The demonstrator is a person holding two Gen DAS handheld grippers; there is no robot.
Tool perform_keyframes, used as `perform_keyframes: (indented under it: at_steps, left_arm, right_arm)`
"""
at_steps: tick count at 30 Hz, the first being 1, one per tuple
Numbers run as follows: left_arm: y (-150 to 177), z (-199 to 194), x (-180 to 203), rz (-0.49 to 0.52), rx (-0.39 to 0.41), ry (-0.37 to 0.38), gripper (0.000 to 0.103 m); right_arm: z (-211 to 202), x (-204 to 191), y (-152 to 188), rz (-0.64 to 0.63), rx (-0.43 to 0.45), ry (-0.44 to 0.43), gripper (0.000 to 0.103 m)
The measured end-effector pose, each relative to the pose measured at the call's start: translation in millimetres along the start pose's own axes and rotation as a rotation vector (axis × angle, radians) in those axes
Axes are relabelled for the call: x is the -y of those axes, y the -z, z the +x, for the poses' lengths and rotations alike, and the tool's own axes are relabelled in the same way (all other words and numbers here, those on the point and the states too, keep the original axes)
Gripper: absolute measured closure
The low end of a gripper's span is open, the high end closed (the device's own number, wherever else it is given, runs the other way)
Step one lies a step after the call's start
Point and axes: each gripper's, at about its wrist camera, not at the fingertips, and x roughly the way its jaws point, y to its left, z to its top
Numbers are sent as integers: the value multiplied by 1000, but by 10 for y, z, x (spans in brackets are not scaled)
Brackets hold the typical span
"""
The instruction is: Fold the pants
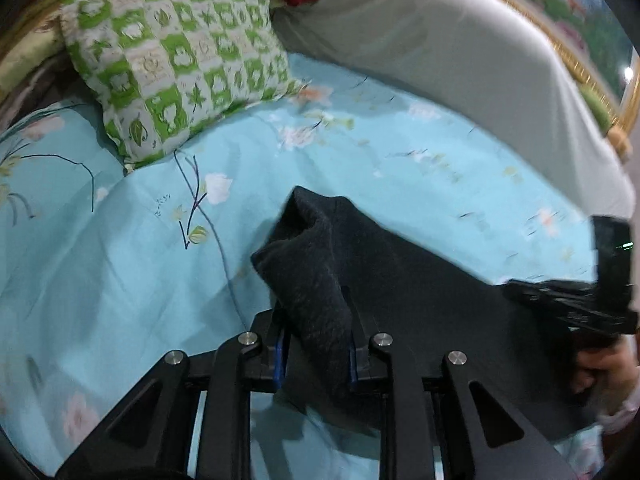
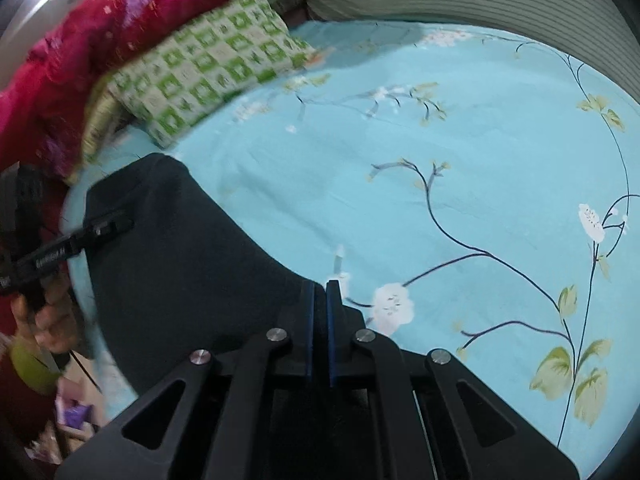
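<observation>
**Gripping dark pants at two corners over a floral bed sheet**

Left wrist view: the left gripper (image 1: 318,354) has its jaws narrowed on a bunched fold of the black pants (image 1: 360,280), which rises between the blue-edged fingers (image 1: 280,354) and humps up just ahead of them. The cloth spreads away to the right of this gripper, over the light blue floral bed sheet (image 1: 140,260). At the far right edge the right gripper (image 1: 568,304) enters sideways, held by a hand (image 1: 600,368) that the frame cuts off; its fingertips are lost against the dark fabric. Ahead and to the left lies a green-and-white checked pillow (image 1: 180,68), with a grey bolster (image 1: 440,60) ahead to the right. The lower part of the pants is hidden behind the gripper's linkage.

Right wrist view: the right gripper (image 2: 318,308) is pinched nearly closed on the edge of the pants (image 2: 180,260), at the corner nearest it. The cloth stretches off to its left, where the left gripper (image 2: 100,228) meets the far corner; that side is motion-blurred, and the hand (image 2: 44,316) there is hard to make out. The pillow (image 2: 208,68) lies ahead-left, before a red quilt (image 2: 80,52).
</observation>
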Motion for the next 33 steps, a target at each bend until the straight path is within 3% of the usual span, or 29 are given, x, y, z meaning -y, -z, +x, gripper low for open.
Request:
perform_keyframes:
  at_steps: [4, 6, 8, 11, 12, 14, 16, 21, 26, 33]
  left_arm:
    - [13, 246, -125, 23, -7, -25, 61]
    - [-7, 219, -194, -11, -5, -17, 55]
    - [-28, 114, -219, -20, 17, -78, 47]
    - [-71, -130, -230, -51, 50, -101, 49]
    - [-87, -214, -216, -59, 64, -107, 49]
    - [-110, -386, -135, -58, 95, -97, 48]
    - [-148, -522, -13, -46, 121, -65, 48]
    - [-173, -594, 565, 65, 110, 39, 44]
    - [-23, -537, 1232, 182, 48, 170, 43]
    - [322, -376, 2335, 431, -69, 342, 41]
  right_arm:
    - [67, 59, 23, 7, 6, 15, 95]
    - [22, 85, 25, 29, 16, 34, 85]
    - [-77, 79, 52, 53, 28, 72, 83]
    - [-420, 72, 172, 128, 75, 44, 81]
    - [-527, 58, 222, 142, 95, 32, 78]
    - [-793, 16, 362, 167, 142, 31, 52]
    - [-1102, -32, 566, 189, 205, 28, 44]
    - [-1587, -49, 1065, 262, 252, 51, 44]
    - [-1953, 35, 1610, 373, 277, 105, 44]
    - [-2392, 100, 2392, 520, 283, 185, 44]
